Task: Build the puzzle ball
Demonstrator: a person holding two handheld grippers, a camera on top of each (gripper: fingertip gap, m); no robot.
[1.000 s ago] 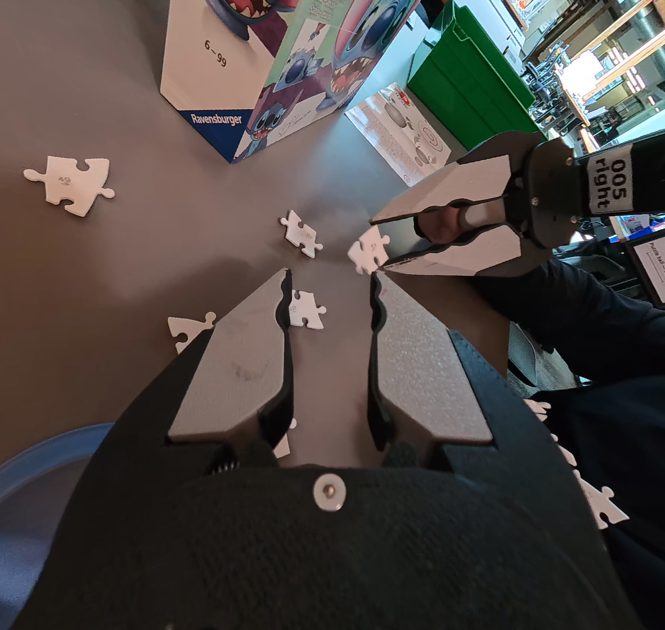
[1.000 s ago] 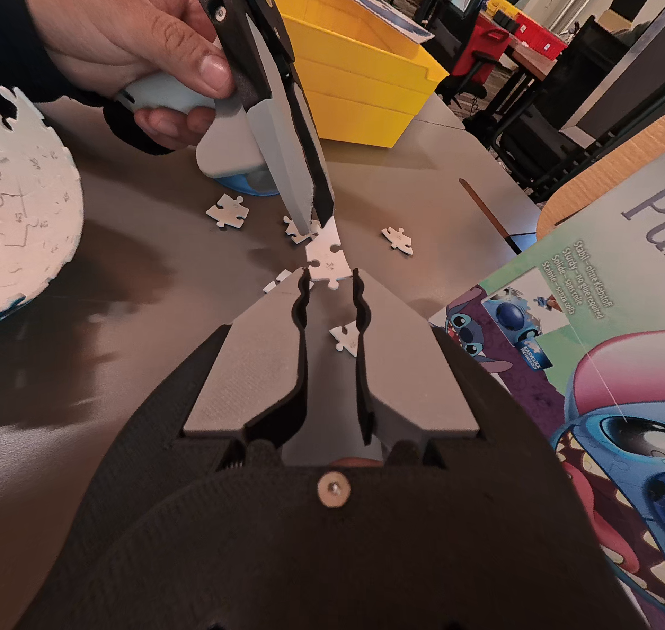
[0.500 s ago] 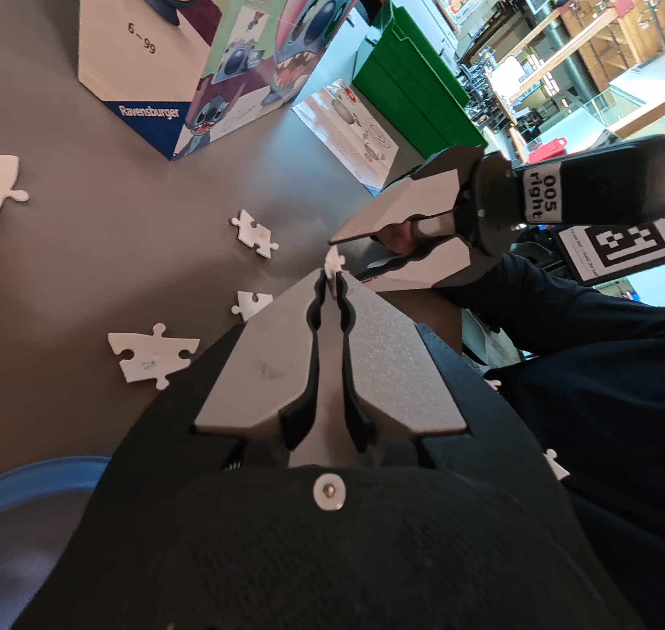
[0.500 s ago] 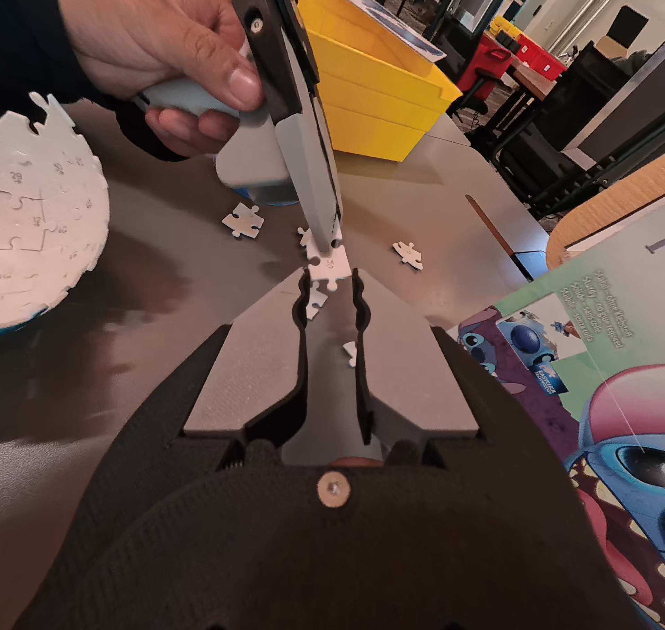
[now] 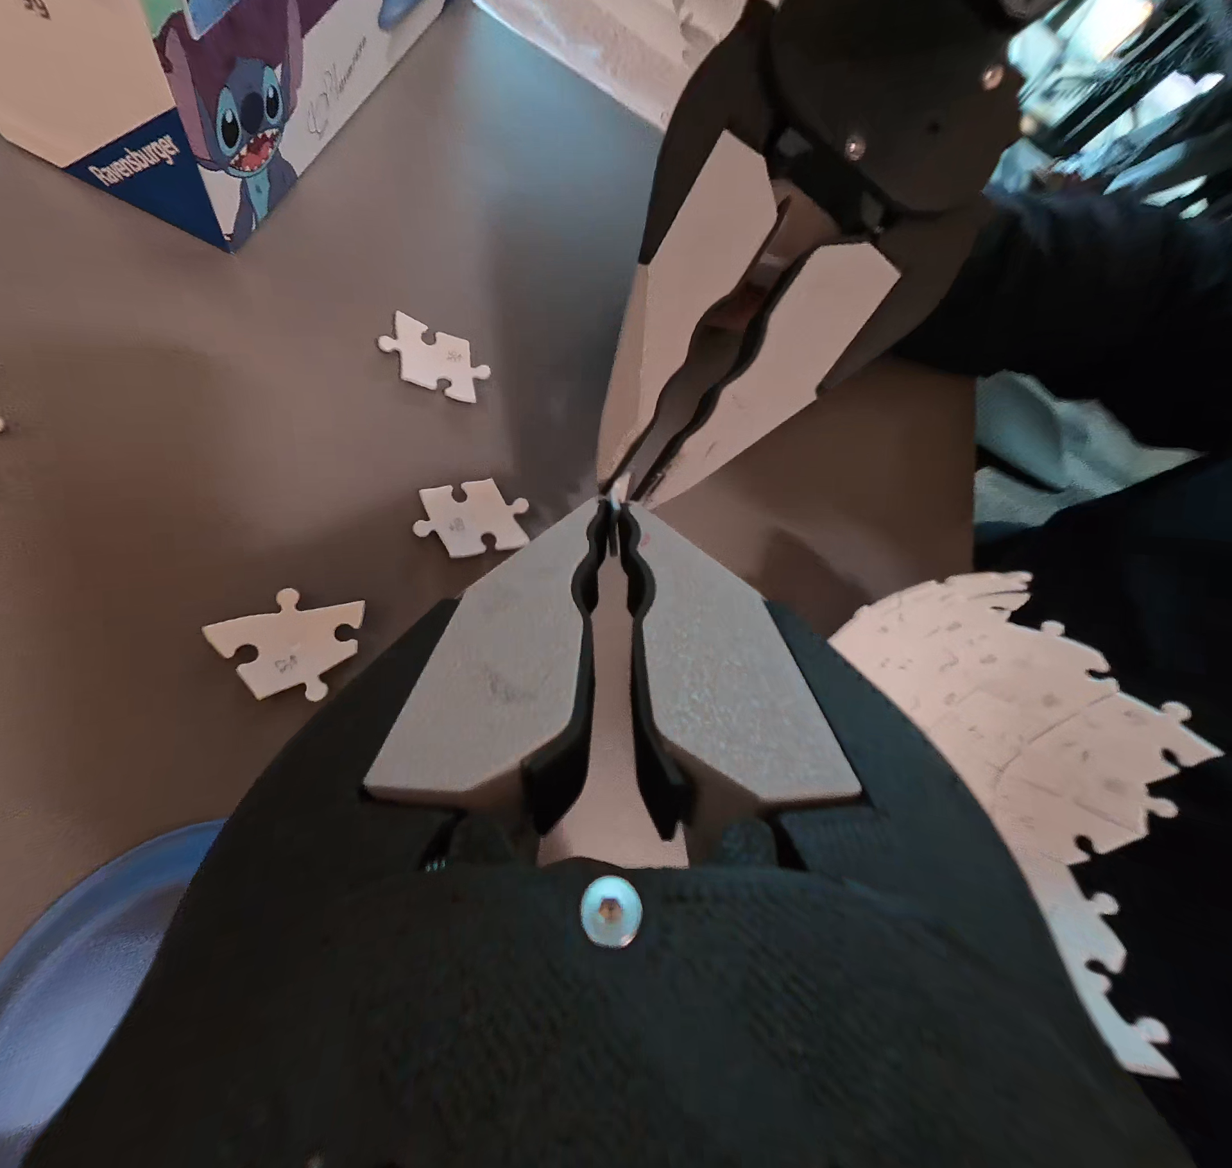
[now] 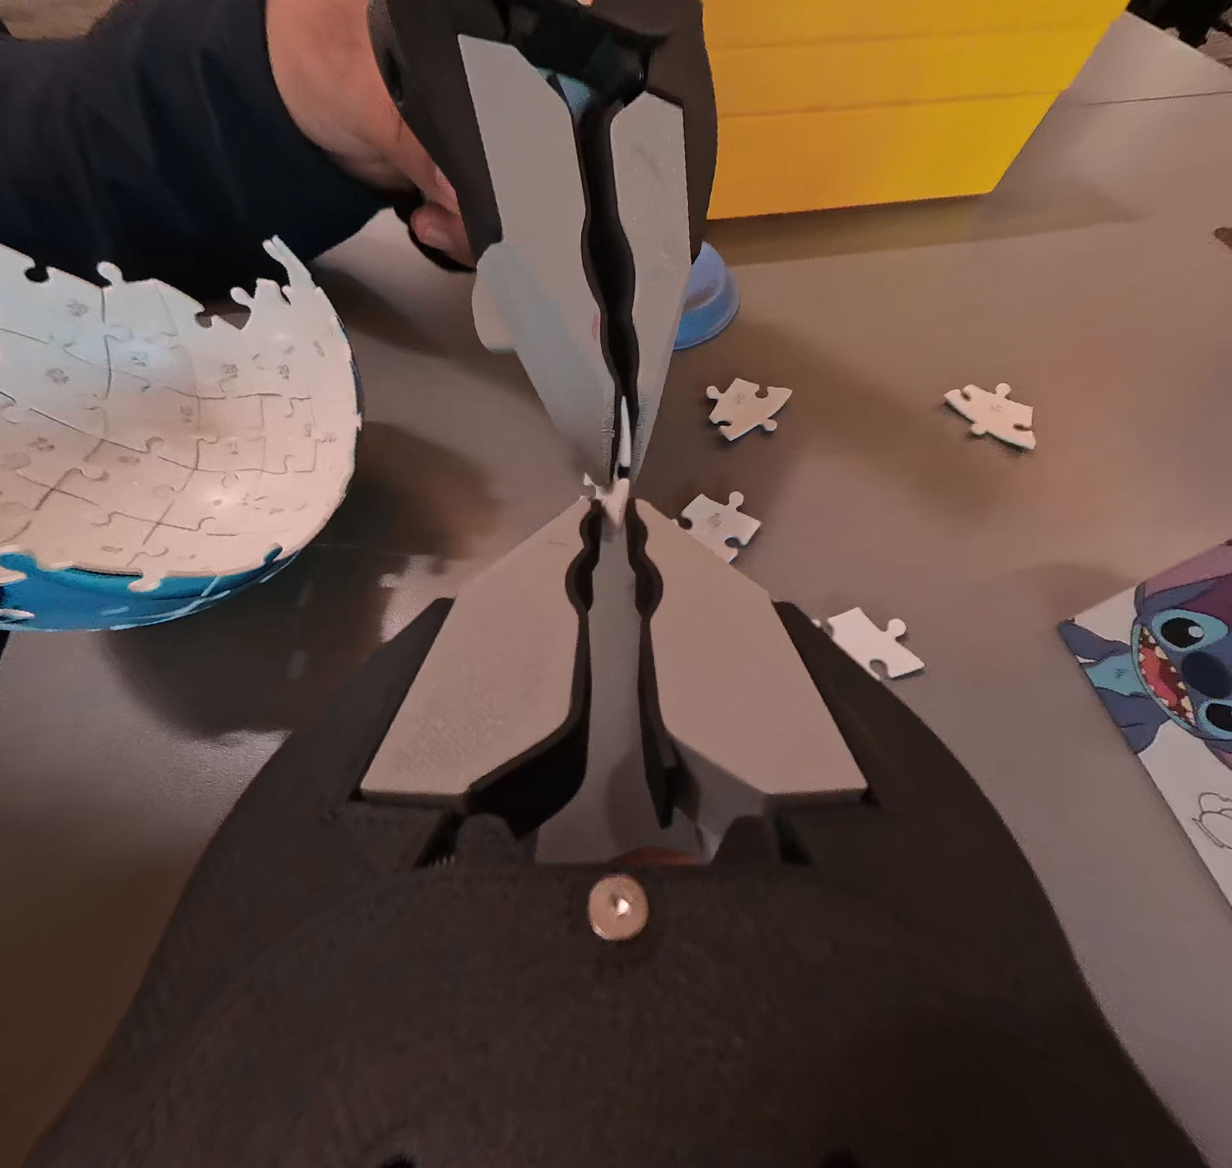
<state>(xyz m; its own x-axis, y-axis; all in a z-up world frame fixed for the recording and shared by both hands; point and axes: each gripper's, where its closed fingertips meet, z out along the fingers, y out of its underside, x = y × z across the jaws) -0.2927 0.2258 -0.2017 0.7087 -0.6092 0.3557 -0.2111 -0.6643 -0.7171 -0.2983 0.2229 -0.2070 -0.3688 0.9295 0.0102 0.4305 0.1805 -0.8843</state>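
A small white puzzle piece [image 5: 617, 494] is pinched edge-on between both grippers above the dark table. My left gripper [image 5: 610, 521] is shut on it. My right gripper [image 5: 630, 477] comes down from the upper right and meets it tip to tip. In the right wrist view the piece [image 6: 610, 499] sits between my right gripper's [image 6: 611, 510] narrow jaws, and the left gripper [image 6: 623, 462] hangs from above. The half-built puzzle ball [image 6: 167, 436], white inside and blue outside, rests to the left. It also shows in the left wrist view [image 5: 1000, 736].
Loose white pieces lie on the table [image 5: 437, 366] [image 5: 470, 517] [image 5: 287, 649] [image 6: 747, 406] [image 6: 993, 412] [image 6: 873, 642]. The puzzle box [image 5: 233, 69] stands at the back left. A yellow bin [image 6: 867, 102] stands behind, with a blue stand [image 6: 710, 302] before it and a leaflet [image 5: 600, 16]. Less than 4 cm separates the two grippers' tips.
The left gripper closed on the piece that the right gripper held out. Both grippers have since swung round together, bringing the puzzle ball into the left wrist view. The right jaws stand closer together.
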